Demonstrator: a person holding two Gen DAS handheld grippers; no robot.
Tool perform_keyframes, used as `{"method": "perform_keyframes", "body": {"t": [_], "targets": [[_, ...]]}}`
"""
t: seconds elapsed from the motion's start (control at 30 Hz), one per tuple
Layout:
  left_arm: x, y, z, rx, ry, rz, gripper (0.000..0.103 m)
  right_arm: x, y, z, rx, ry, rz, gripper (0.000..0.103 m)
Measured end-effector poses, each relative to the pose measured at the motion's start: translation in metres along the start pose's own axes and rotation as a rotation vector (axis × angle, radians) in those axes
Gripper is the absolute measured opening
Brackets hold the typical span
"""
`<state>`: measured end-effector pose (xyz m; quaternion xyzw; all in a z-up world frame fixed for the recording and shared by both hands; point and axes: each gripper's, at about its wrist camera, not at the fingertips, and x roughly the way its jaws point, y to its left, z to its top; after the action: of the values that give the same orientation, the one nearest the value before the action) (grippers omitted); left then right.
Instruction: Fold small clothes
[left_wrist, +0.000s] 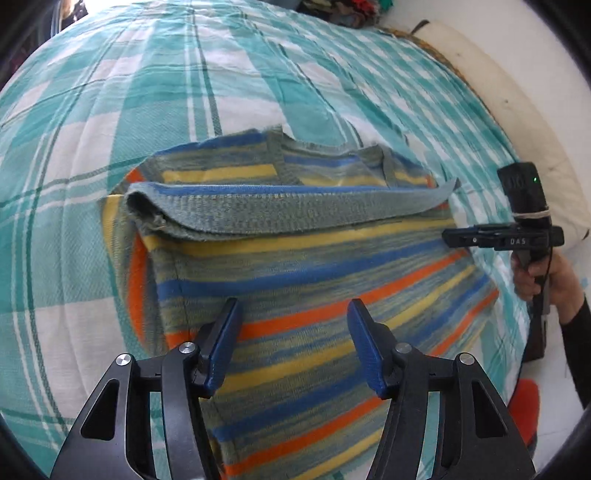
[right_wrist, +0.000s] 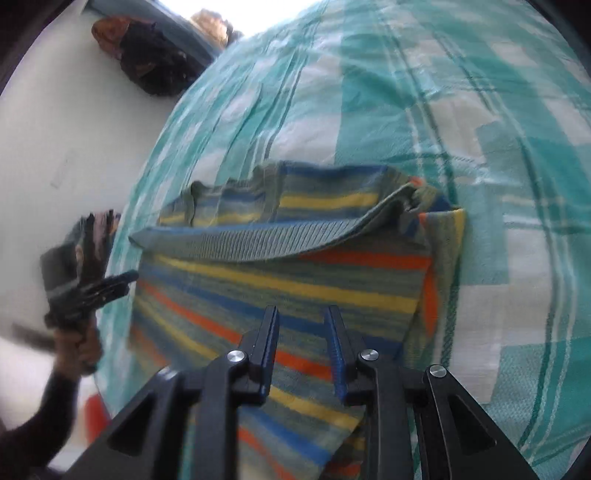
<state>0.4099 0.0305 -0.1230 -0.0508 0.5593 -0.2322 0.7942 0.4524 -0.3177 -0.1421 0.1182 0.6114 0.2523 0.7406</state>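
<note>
A bed fills both views, spread with a teal-and-white checked sheet (left_wrist: 110, 110), and right in the middle of it lies the striped sweater (left_wrist: 295, 266), a small knit in blue, yellow, orange and grey-green bands. It lies flat with its grey ribbed hem (left_wrist: 288, 216) brought up across the body, that edge curling and standing a little proud, and the neckline just showing beyond it. One side is tucked under, so an orange and yellow strip peeks out along the fold. The left gripper (left_wrist: 293, 310) hovers over the near part of the sweater, blue pads well apart, nothing between them but air. The right gripper (right_wrist: 301, 317) hangs over the same garment from the other side, jaws parted by a narrower gap, again gripping nothing. The near end of the sweater runs under both grippers' black frames and is cut off at the bottom of each view. The right wrist view is smeared at its left edge, so the person's left hand (right_wrist: 79, 339) and its tool are hard to read there. Out at the sheet's edge in the left wrist view, the right hand (left_wrist: 543, 280) in a dark sleeve grips its handle. Beyond lies a pale mattress edge (left_wrist: 498, 92), and a dark heap of clothes (right_wrist: 147, 55) sits off the bed, details unclear.
</note>
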Motion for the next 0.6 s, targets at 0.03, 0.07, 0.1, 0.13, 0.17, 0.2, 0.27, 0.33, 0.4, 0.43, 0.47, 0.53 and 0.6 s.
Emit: {"method": "perform_keyframes", "body": {"t": [0.03,0.07,0.1,0.13,0.17,0.2,0.27,0.33,0.4,0.43,0.47,0.53,0.6], "targets": [[0.010,0.000,0.013,-0.009,-0.005,0.037,0.057,0.018,0.007,0.009,-0.024,0.042,-0.052,0.027],[0.013,0.003,0.029,-0.034,-0.036,0.064,0.057,0.029,0.012,0.021,-0.037,0.022,-0.101,0.027],[0.012,0.011,0.045,-0.080,-0.083,0.092,0.057,0.030,0.017,0.034,-0.051,-0.049,-0.128,0.027],[0.007,0.021,0.058,-0.147,-0.133,0.125,0.057,0.025,0.021,0.047,-0.064,-0.150,-0.173,0.027],[-0.001,0.033,0.066,-0.221,-0.175,0.146,0.057,0.017,0.022,0.056,-0.052,-0.258,-0.237,0.027],[-0.010,0.044,0.071,-0.288,-0.211,0.144,0.057,0.009,0.022,0.060,-0.024,-0.331,-0.269,0.028],[-0.030,0.053,0.066,-0.341,-0.258,0.095,0.058,-0.004,0.024,0.058,0.005,-0.368,-0.230,0.028],[-0.045,0.041,0.046,-0.270,-0.267,0.081,0.064,-0.014,0.035,0.041,-0.039,-0.343,-0.186,0.027],[-0.051,0.020,0.008,-0.154,-0.247,0.091,0.073,-0.018,0.050,0.011,-0.132,-0.295,-0.187,0.028],[-0.050,0.011,-0.017,-0.105,-0.230,0.104,0.076,-0.019,0.056,-0.009,-0.181,-0.271,-0.184,0.032],[-0.045,0.007,-0.042,-0.067,-0.205,0.134,0.077,-0.019,0.059,-0.032,-0.219,-0.249,-0.179,0.034],[-0.028,0.006,-0.087,-0.036,-0.121,0.249,0.077,-0.016,0.052,-0.082,-0.249,-0.227,-0.205,0.043],[-0.030,0.017,-0.117,-0.103,-0.107,0.286,0.076,-0.009,0.021,-0.127,-0.201,-0.178,-0.309,0.043]]}}
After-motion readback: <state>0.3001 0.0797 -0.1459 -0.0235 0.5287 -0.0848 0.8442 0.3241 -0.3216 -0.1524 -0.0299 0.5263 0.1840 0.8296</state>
